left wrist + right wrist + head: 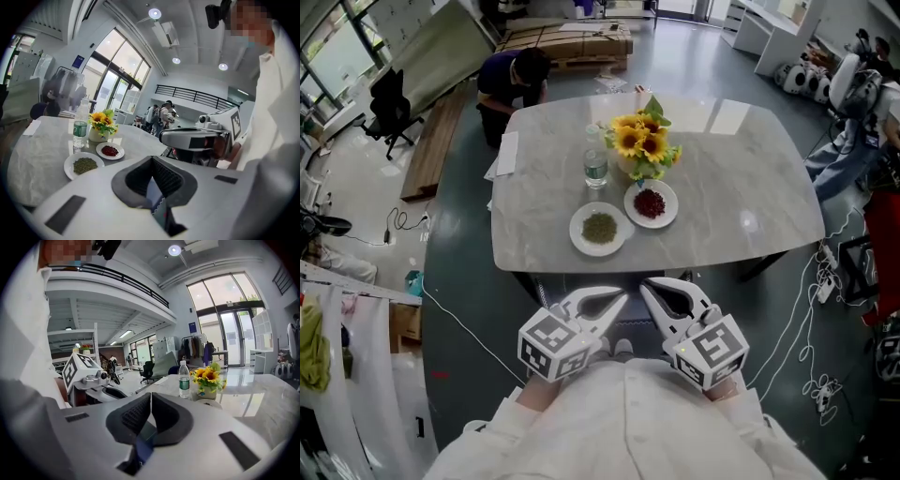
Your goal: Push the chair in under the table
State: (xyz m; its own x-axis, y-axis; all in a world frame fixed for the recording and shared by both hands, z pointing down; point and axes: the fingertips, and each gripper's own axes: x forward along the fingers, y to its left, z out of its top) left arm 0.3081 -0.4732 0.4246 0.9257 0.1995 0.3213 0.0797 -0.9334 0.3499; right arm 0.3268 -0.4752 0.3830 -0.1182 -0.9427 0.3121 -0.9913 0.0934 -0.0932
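Observation:
The grey marble table [722,216] stands right in front of me. Of the chair I see only a dark strip [624,330] below the table's near edge, between my two grippers; the rest is hidden by my body and the grippers. My left gripper [622,299] and right gripper [646,287] sit side by side just short of that edge, tips angled toward each other. The left gripper [152,160] is shut, its pads meeting with nothing between them. The right gripper [150,395] is shut too and holds nothing.
On the table stand a vase of sunflowers [643,146], a water bottle [595,167], a plate of green grains [599,229], a plate of red bits [651,203] and a sheet of paper [505,156]. A person [514,80] crouches beyond the far corner. Cables [821,309] lie at the right.

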